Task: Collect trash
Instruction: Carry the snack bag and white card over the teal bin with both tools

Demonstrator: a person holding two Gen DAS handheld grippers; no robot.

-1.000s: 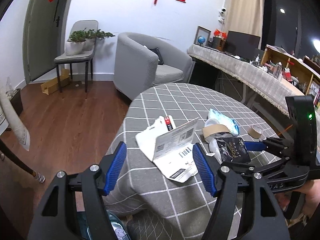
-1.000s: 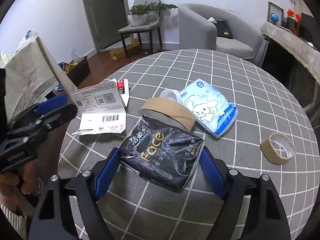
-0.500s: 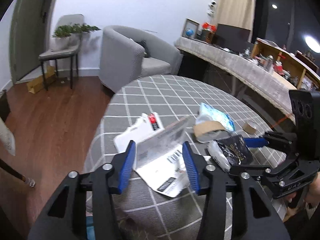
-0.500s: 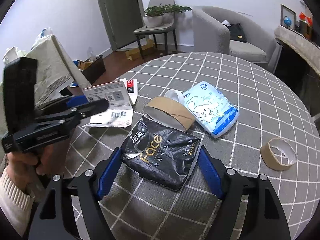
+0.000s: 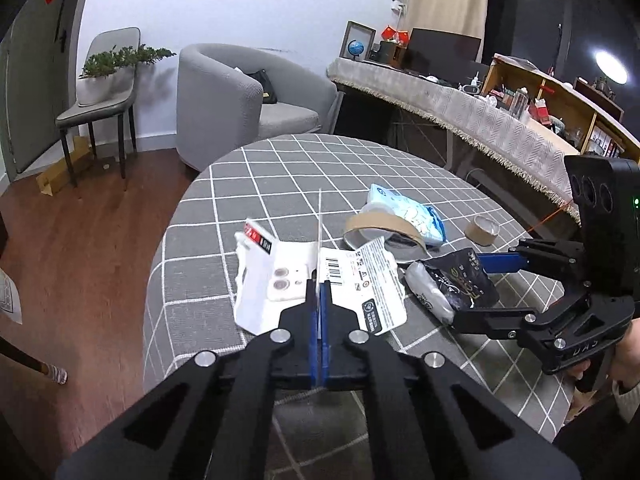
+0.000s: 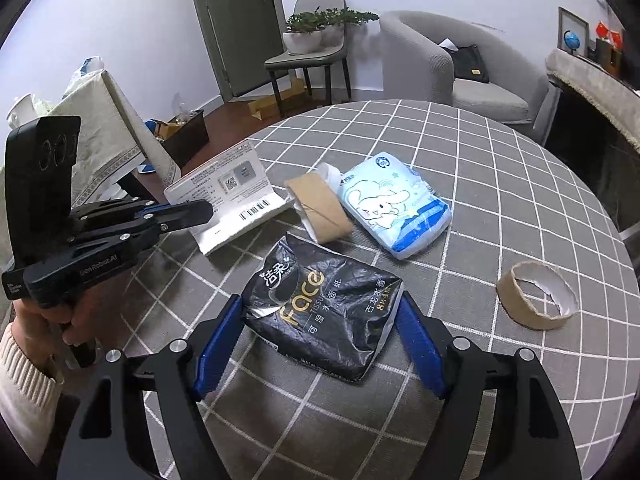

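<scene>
Presently the left gripper (image 5: 319, 292) has its jaws fully closed on the raised flap of a white printed packaging card (image 5: 360, 280), which stands edge-on between the blue pads (image 5: 312, 320). In the right wrist view that same gripper (image 6: 200, 212) pinches the card (image 6: 236, 196) near its barcode, with the card's lower part lying on the counter (image 6: 500, 184) near the edge. A hand in a cream knit sleeve (image 6: 24, 364) holds the left tool.

The right gripper (image 6: 320, 344) has its jaws about half open, straddling a crumpled black "Face" tissue wrapper (image 6: 324, 304). Whether the blue pads (image 6: 218, 344) actually press on the wrapper cannot be determined; the bag lies between them on the counter. From the left wrist view the right gripper (image 5: 476, 280) sits at the wrapper (image 5: 456, 284), just beside the card.

Beyond the wrapper lie a flattened brown cardboard tape core (image 6: 320, 210) and, touching it, a light blue tissue pack with a cartoon print (image 6: 392, 208). A second, round cardboard tape core (image 6: 536, 296) rests apart to the right. The counter is round and covered with a grey checked cloth.

A grey armchair (image 6: 452, 68) and a chair bearing a potted plant (image 6: 316, 30) stand well behind.
</scene>
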